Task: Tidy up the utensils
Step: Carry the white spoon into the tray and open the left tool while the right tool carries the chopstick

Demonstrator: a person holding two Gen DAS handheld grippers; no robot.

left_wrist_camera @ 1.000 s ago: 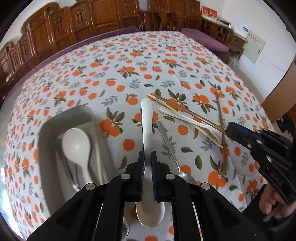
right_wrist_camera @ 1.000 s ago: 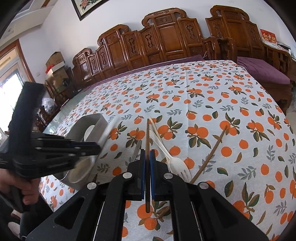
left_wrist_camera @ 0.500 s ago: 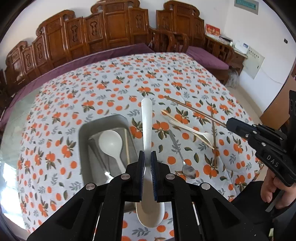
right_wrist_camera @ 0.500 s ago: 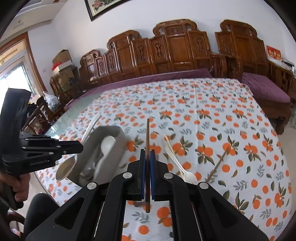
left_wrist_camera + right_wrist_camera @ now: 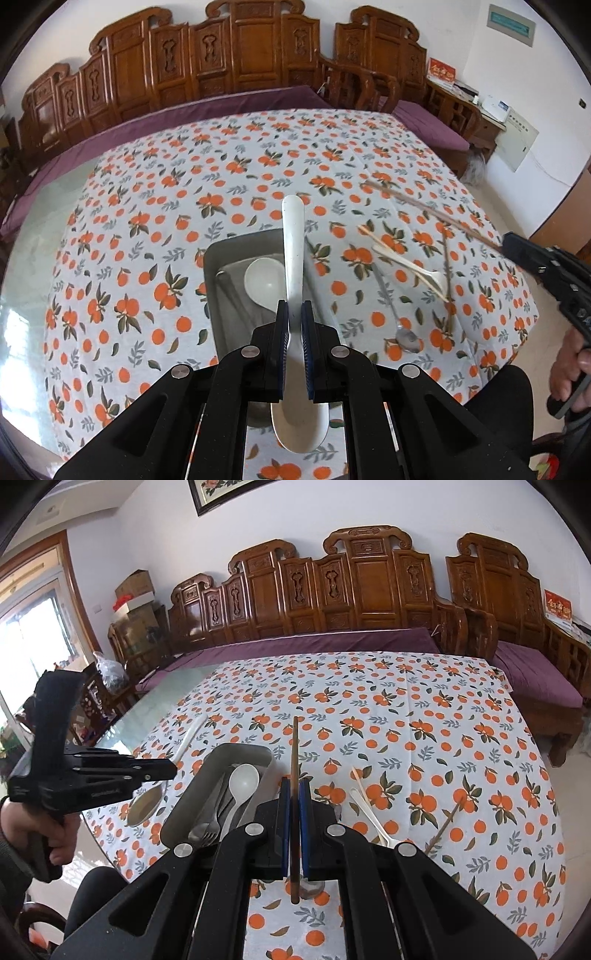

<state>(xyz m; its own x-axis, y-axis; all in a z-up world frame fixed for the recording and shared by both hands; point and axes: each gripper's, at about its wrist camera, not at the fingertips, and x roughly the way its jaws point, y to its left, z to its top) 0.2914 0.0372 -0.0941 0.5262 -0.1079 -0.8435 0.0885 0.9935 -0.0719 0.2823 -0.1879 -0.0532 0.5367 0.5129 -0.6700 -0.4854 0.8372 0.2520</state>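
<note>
My left gripper (image 5: 294, 308) is shut on a long white spoon (image 5: 293, 236), held in the air above the metal tray (image 5: 218, 254). The spoon's bowl hangs near the camera. My right gripper (image 5: 294, 786) is shut on a dark wooden chopstick (image 5: 294, 746), lifted over the table beside the tray (image 5: 192, 797). The tray holds a white spoon (image 5: 242, 779), a fork (image 5: 207, 832) and other metal pieces. On the cloth lie a white plastic spoon (image 5: 410, 264), a metal spoon (image 5: 402, 332) and loose chopsticks (image 5: 447, 280).
An orange-patterned cloth (image 5: 229, 170) covers the table; bare glass (image 5: 173, 686) shows at its left end. Carved wooden benches with purple cushions (image 5: 332, 638) stand behind and to the right. A person's hand (image 5: 569, 369) grips the right tool; another hand (image 5: 55, 830) grips the left one.
Both grippers have risen from the table, each carrying its utensil. The left one has shifted over the tray with the white spoon; the right one has lifted the chopstick clear of the cloth.
</note>
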